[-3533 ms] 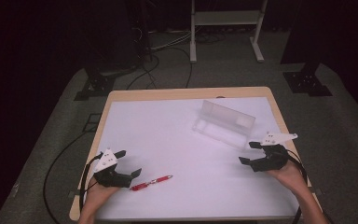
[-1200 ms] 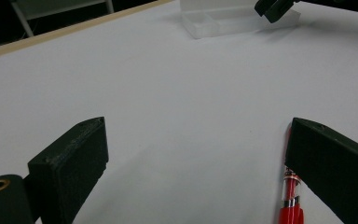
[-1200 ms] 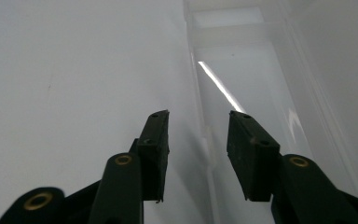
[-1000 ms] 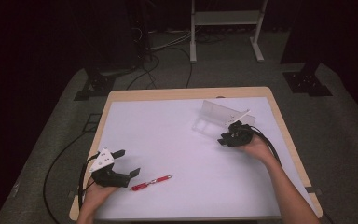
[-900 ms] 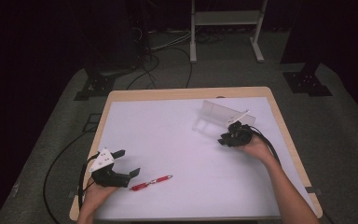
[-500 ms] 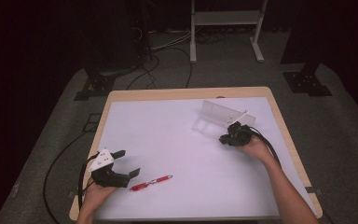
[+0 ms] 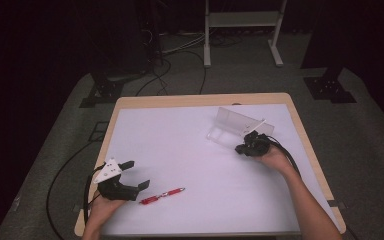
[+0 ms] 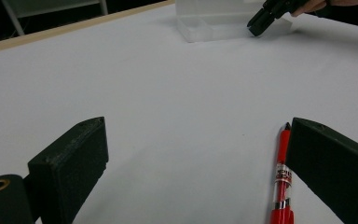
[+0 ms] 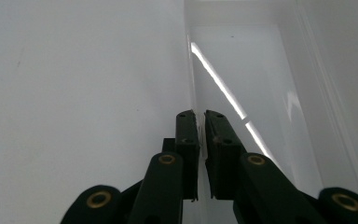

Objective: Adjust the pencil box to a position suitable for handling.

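Since the first earlier picture, the right tongs (image 7: 246,146) have travelled from the counter's right edge to the one clear plastic box (image 7: 233,126), and their jaws have just been closing; they now pinch the box's thin near wall (image 9: 192,88). That box is rectangular, transparent and smooth, its lid standing open, at the far right of the white counter (image 7: 180,150). Near the front left, the left tongs (image 7: 131,176) rest wide open, holding nothing. One red pen (image 7: 162,195), slim and glossy, lies just beside them.
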Motion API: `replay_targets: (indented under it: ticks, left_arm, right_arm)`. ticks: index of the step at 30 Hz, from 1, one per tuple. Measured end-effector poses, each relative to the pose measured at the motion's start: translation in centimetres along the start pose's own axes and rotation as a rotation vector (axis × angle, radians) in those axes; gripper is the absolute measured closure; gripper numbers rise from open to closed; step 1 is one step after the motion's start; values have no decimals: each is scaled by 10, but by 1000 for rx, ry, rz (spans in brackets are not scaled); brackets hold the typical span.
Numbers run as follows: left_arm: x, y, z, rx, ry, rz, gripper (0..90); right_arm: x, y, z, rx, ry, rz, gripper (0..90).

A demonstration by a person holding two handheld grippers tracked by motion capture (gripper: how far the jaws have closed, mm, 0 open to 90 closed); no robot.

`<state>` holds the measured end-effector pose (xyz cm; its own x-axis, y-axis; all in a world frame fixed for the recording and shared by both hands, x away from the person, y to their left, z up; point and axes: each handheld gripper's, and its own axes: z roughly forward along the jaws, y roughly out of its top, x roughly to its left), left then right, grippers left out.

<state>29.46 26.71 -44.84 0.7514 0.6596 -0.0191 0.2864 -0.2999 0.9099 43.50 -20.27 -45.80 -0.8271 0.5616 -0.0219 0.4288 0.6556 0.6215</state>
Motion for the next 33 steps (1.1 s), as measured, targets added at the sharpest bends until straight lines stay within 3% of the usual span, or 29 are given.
replay_targets:
  ticks: [14, 25, 33]
  left_arm:
    - [1, 0, 0, 0, -3, -13, 52]
    - [2, -1, 0, 5, -3, -14, 52]
    - [1, 0, 0, 7, -7, -17, 52]
  right_arm:
    - [5, 2, -6, -21, -40, -47, 858]
    - [11, 8, -21, -80, -80, -73, 857]
    - [28, 12, -40, -111, -52, -119, 856]
